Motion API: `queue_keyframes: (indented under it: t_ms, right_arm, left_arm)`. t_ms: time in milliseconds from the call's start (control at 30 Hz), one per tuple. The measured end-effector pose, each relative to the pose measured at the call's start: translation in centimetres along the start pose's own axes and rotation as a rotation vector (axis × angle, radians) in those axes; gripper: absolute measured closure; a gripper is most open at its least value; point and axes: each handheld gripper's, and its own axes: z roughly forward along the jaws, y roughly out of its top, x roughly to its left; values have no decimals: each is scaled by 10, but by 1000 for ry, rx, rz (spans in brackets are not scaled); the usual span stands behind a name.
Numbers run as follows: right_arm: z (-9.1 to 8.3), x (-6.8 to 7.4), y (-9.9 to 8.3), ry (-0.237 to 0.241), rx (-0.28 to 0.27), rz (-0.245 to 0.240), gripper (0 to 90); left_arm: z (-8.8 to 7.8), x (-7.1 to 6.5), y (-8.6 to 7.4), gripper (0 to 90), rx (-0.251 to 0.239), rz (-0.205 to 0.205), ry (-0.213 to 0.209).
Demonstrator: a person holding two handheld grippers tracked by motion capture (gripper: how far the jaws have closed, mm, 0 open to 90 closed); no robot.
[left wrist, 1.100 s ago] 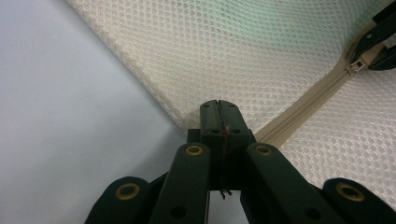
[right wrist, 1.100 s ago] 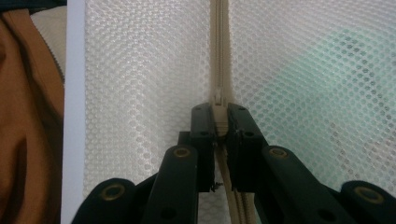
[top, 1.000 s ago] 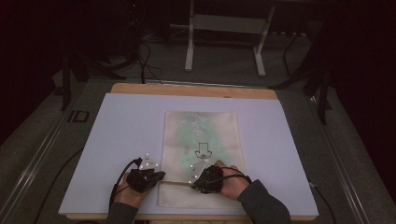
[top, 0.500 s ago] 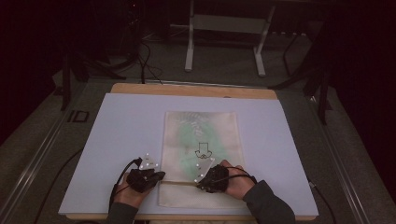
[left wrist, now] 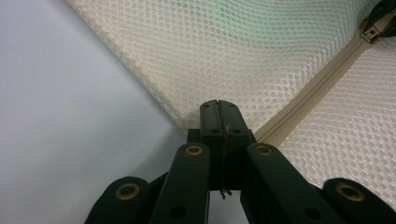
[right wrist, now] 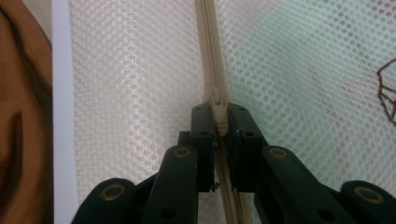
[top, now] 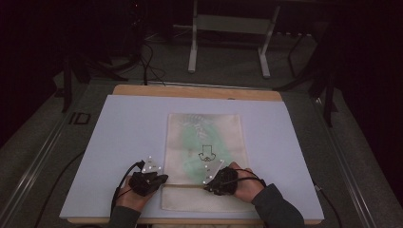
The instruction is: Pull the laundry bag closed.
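Observation:
A cream mesh bag [top: 204,137] lies flat on the white board [top: 119,142], with something pale green and a black print showing through it. Its beige zipper [top: 184,186] runs across the near end. At the bag's left edge my left gripper [top: 161,179] is shut, its jaws pinched on the mesh border [left wrist: 187,119] where the zipper [left wrist: 308,100] ends. My right gripper [top: 209,183] is shut on the zipper pull [right wrist: 219,122], and the zipper track [right wrist: 208,46] runs straight ahead of its jaws. The left gripper [left wrist: 218,105] and right gripper [right wrist: 219,112] sit a short way apart along the zipper.
The board rests on a wooden table [top: 199,91] whose edge shows at the far side. A metal stand's legs [top: 228,42] and cables lie on the dark floor beyond. Bare board lies left and right of the bag. A hand [right wrist: 23,116] shows at the left edge.
My right gripper has crept a little to the right along the zipper with the pull in its jaws. The left gripper has stayed put on the bag's edge.

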Motion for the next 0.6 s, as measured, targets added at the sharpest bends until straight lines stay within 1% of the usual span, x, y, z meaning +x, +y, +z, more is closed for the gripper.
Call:
queue_keyframes:
  t_ms: [267, 467, 600]
  right_arm:
    - [-2, -1, -4, 4, -3, 10, 825]
    - [-2, -1, -5, 0, -1, 8, 825]
    - [-4, -1, -7, 4, -9, 14, 825]
  left_arm:
    - [0, 0, 0, 895, -2, -3, -1]
    - [0, 0, 0, 895, -2, -1, 1]
    - [0, 0, 0, 895, -3, -1, 0]
